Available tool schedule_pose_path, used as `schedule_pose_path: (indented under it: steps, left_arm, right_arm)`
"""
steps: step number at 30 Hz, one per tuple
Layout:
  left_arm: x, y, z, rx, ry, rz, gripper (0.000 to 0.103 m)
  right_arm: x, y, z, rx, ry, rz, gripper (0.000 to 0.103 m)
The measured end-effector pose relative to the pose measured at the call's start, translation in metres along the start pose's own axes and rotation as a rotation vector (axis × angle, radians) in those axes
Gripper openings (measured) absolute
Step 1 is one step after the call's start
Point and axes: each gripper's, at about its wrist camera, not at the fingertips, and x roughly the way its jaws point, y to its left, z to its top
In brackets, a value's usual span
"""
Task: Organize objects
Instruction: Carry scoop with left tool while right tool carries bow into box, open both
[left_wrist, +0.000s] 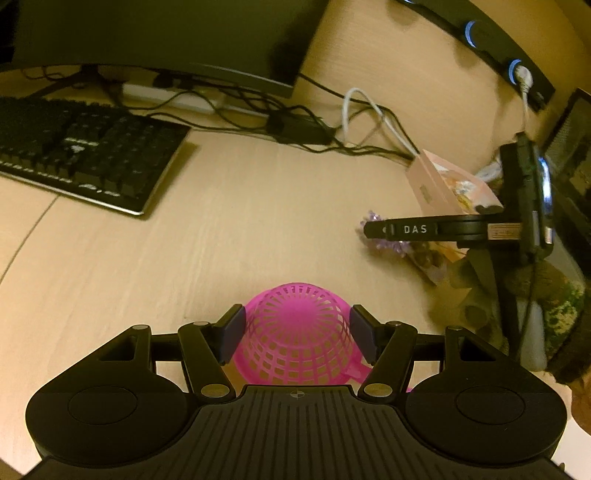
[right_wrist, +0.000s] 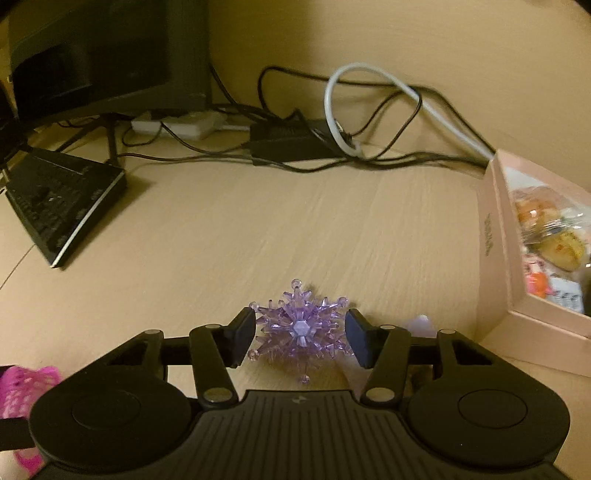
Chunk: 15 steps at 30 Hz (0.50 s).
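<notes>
A pink plastic mesh basket (left_wrist: 297, 332) lies upside down on the wooden desk, between the pads of my left gripper (left_wrist: 296, 334), which touch its sides. A purple crystal snowflake ornament (right_wrist: 300, 326) sits between the pads of my right gripper (right_wrist: 300, 338), which close on its spikes. The ornament also shows in the left wrist view (left_wrist: 384, 236), under the right gripper (left_wrist: 373, 229). The basket's edge shows at the lower left of the right wrist view (right_wrist: 26, 384).
A pink open box (right_wrist: 495, 236) with small items stands at the right. A black keyboard (left_wrist: 81, 155) lies at the left under a monitor (left_wrist: 155, 37). Black and white cables (right_wrist: 332, 122) and a power adapter run along the back wall.
</notes>
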Motion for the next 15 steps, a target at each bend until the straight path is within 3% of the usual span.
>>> schedule_pose_path:
  steps: [5, 10, 15]
  left_arm:
    - [0.010, -0.012, -0.004, 0.041, 0.032, -0.081, 0.067]
    - [0.033, -0.037, -0.009, 0.093, 0.085, -0.192, 0.067]
    - [0.054, -0.079, -0.008, 0.162, 0.115, -0.257, 0.067]
  right_arm:
    - [-0.049, 0.000, -0.015, 0.017, -0.043, -0.011, 0.054]
    - [-0.085, -0.010, -0.053, 0.025, -0.014, -0.107, 0.054]
    - [-0.117, -0.036, -0.092, 0.042, 0.013, -0.212, 0.054]
